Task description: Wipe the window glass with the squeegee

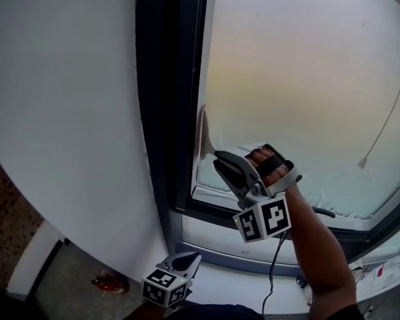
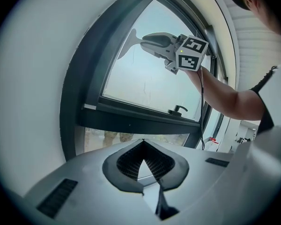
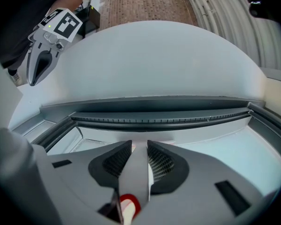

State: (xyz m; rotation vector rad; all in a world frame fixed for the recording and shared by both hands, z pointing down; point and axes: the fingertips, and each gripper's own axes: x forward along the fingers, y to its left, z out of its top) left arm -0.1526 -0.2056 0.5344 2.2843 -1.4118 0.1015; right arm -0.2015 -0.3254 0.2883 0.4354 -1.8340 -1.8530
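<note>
Head view first, says the trainee: where does the squeegee [image 1: 202, 133] sit relative to the window frame [image 1: 167, 112]?

Technician: Its blade lies against the window glass [image 1: 307, 79], just beside the frame's left upright and near the frame's bottom rail. The blade's long axis runs parallel to that upright. The handle leaves the blade roughly at a right angle and points away from the upright, into the right tool [image 1: 218, 157].

Trainee: State of the right tool?

Technician: Closed on the squeegee handle. The right gripper view shows the flat grey handle pinched between both pads, its red-and-white end toward the camera.

Trainee: And the left tool [image 1: 192, 259]?

Technician: Low, below the frame's bottom rail and well apart from the glass. The left gripper view shows its jaws meeting at the tips with nothing between them. The right tool is the nearer one, and the only one touching the task item.

Trainee: Which relation governs the coming stroke?

Technician: Probably the blade-to-upright alignment. With the blade parallel to the left upright, the open glass lies on the side away from it, so a sideways pull across the glass appears the natural stroke. The blade edge should sit fully on the glass. Tilting the handle risks lifting one end and leaving a streak.
</note>
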